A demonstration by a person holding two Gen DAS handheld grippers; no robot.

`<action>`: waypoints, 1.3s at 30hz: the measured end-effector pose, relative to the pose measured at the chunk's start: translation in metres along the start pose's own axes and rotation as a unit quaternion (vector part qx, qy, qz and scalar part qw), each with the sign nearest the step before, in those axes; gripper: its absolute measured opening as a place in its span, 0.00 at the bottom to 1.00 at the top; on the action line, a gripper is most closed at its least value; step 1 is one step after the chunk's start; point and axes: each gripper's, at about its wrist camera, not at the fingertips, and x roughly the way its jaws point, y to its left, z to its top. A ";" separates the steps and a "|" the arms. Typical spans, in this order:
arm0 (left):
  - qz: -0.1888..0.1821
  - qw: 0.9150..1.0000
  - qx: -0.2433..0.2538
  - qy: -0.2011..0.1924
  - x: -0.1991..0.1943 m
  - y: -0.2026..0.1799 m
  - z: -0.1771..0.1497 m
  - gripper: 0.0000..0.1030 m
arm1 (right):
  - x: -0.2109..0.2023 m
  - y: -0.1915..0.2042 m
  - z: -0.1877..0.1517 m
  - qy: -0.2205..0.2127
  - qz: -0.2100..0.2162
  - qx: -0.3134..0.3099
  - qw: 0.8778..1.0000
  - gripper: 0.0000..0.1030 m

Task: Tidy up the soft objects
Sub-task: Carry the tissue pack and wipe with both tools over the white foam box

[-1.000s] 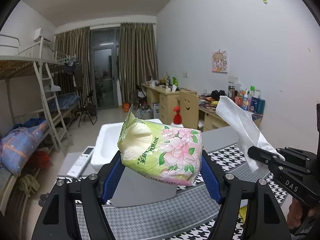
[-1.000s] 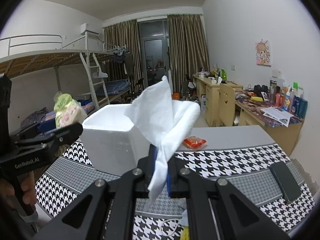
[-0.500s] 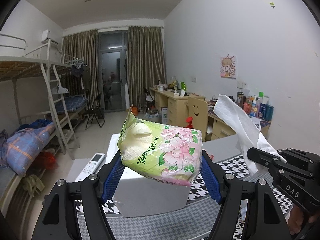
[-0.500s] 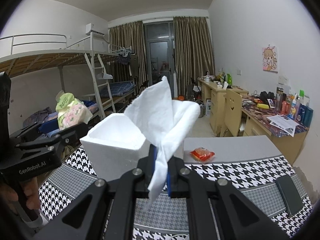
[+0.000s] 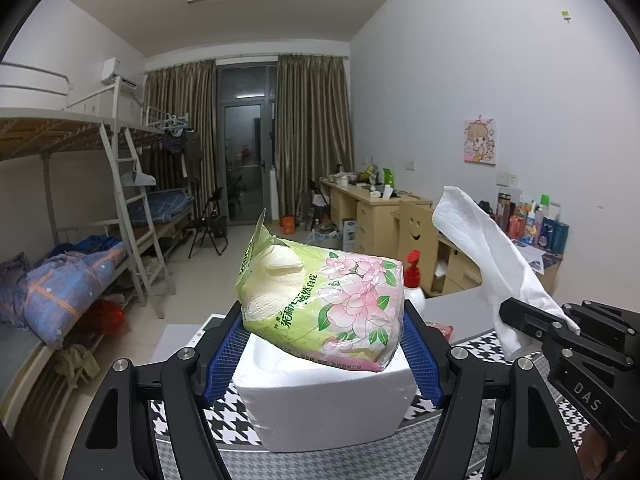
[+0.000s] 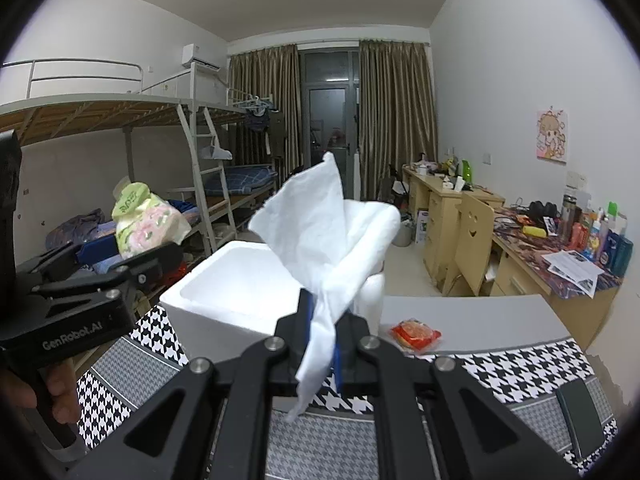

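Gripping tissue pack [image 5: 320, 300]: left tongs [image 5: 322, 344], above foam box [image 5: 328, 404]; right tongs [image 6: 322, 334] pinching white tissue [image 6: 320, 236].

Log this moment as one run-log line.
left gripper: shut on tissue pack | right gripper: shut on white tissue | both held above foam box | nothing in box yet

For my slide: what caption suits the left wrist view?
Left gripper holding floral tissue pack above foam box.
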 end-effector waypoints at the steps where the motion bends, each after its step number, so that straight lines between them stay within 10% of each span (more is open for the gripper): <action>1: 0.004 1.000 -0.002 0.001 0.002 -0.001 0.000 0.72 | 0.001 0.001 0.001 0.000 0.000 0.000 1.000 0.10; 39: -0.026 0.996 -0.007 0.091 0.096 0.016 0.013 0.72 | 0.058 0.021 0.018 0.053 -0.016 0.012 0.998 0.10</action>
